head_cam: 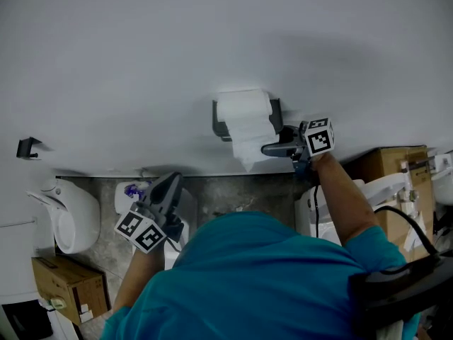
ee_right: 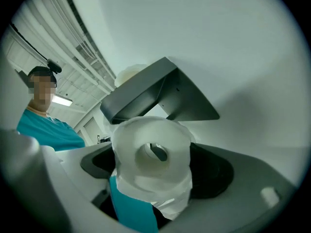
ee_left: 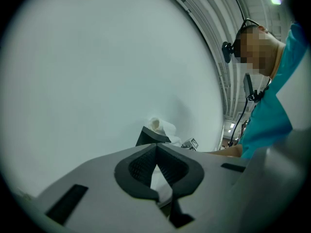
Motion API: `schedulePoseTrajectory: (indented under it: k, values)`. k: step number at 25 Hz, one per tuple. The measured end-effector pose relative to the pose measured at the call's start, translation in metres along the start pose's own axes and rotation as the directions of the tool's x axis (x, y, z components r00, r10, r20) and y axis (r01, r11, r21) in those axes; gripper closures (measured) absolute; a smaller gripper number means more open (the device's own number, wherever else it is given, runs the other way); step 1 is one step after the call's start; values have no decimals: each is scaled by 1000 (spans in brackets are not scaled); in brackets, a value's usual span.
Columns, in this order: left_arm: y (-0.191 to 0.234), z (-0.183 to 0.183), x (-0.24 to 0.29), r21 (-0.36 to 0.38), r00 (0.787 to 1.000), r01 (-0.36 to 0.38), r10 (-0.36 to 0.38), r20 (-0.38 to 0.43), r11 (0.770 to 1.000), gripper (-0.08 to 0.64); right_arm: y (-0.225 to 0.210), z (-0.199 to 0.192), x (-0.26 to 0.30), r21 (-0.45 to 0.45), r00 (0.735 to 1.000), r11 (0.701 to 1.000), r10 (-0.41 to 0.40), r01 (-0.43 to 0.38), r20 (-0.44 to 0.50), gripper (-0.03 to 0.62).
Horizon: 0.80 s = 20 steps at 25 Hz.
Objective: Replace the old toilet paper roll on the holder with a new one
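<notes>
Old roll sits between the right gripper's jaws, clamped by its sides, just under the holder's grey cover. Can't tell if it's free yet. I'd say early days: removal underway, and another roll waits above on the cover. Left gripper, well away from it, is closed and empty.

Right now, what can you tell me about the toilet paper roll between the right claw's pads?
The toilet paper roll is white and soft-looking, its wraps loose and slightly squashed. It faces the right gripper view end-on, showing its hollow centre. A loose sheet hangs beneath it. It sits just under the grey holder cover, with the right claw closed on its sides.
</notes>
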<state>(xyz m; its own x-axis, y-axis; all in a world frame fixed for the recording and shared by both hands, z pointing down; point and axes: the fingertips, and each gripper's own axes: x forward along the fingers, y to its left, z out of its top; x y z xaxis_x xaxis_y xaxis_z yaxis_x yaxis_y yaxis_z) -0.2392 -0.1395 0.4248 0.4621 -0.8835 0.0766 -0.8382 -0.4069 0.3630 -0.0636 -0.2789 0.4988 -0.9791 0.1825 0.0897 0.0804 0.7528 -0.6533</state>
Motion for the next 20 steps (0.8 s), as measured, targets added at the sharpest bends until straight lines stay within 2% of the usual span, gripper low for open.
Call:
schedulePoseTrajectory:
  k: [5,9,13,17,20]
  values:
    - [-1,-1,2,-1,1000,5,-5,-4,1000,551,0,-5,3,49,999,998,29,-30,12,149]
    - [-2,-1,5,0,1000,11,-11,-7,1000,551,4,-2,0,89,992,991,97,-104,78,129]
    - [-1,-2,5,0,1000,8,-8,-8,1000,551,10,2,-8,134,969,970,178,-203,172,98]
    - [-2,-2,5,0,1000,8,-8,-12,1000,551,7,8,-16,196,935,942,212,-273,284,100]
    - [-3,-3,6,-1,1000,9,-9,-11,1000,551,4,11,-19,229,918,924,223,-306,328,101]
